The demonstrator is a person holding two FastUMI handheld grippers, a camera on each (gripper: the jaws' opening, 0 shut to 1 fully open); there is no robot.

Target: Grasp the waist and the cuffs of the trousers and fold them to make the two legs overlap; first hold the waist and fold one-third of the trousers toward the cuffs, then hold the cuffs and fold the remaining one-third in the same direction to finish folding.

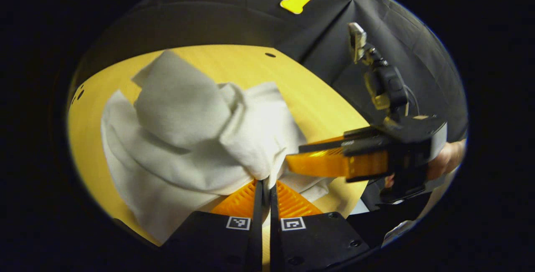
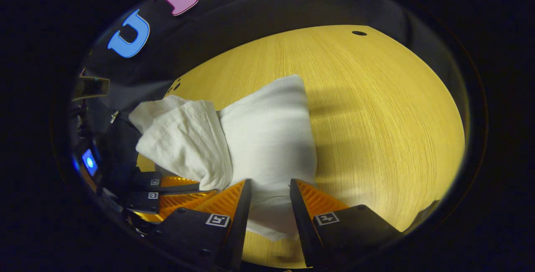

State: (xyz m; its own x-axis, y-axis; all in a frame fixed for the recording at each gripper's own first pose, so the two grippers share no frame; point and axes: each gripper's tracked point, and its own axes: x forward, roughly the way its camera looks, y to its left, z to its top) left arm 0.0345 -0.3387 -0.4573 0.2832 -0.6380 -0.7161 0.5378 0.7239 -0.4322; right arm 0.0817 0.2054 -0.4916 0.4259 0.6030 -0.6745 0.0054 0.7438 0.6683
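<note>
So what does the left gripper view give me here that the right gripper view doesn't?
The left gripper view shows the left claw shut on a bunched fold of the white trousers, and the right claw from the side with the hand holding it. The right gripper view shows the right claw open with cloth lying between its fingers, and a broad bare stretch of table to the right of the cloth. Both show the crumpled trousers on the wooden table.
</note>
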